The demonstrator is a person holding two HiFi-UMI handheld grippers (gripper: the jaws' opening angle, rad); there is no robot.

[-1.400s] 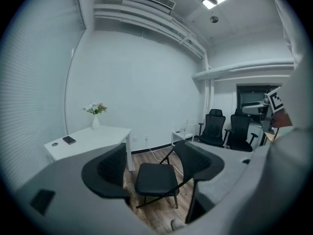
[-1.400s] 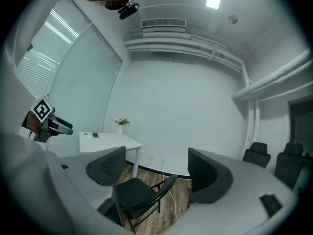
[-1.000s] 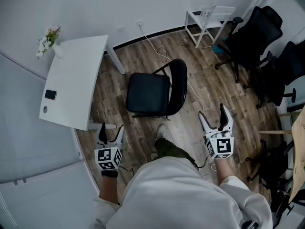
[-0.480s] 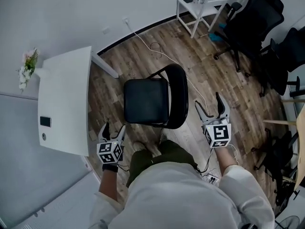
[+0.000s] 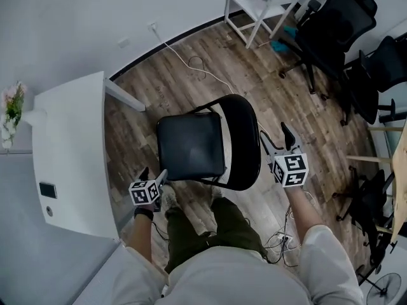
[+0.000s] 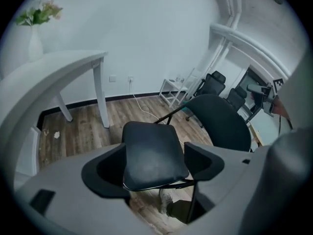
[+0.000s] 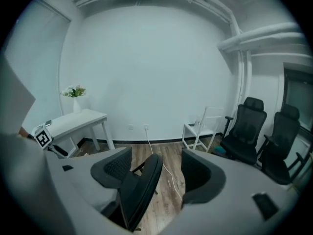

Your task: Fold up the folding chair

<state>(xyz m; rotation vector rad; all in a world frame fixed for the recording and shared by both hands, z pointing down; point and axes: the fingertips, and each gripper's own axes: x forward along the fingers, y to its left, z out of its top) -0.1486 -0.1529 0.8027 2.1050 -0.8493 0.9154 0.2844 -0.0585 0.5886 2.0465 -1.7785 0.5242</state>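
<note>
The black folding chair (image 5: 191, 146) stands unfolded on the wood floor (image 5: 165, 88), seat level, near the white table (image 5: 70, 138). The left gripper (image 5: 154, 172) hangs at the seat's front corner on the person's left. Its jaws are wide apart, with the seat's front edge showing in the gap and nothing pinched. The right gripper (image 5: 275, 137) is at the outer side of the backrest (image 5: 245, 138) — its jaws have just been closing, with the backrest's edge between them, but the pads are not pressing on it.

Even, soft room light, faint shadows; both claw views dimmer, fisheye-warped with dark vignetted corners.
</note>
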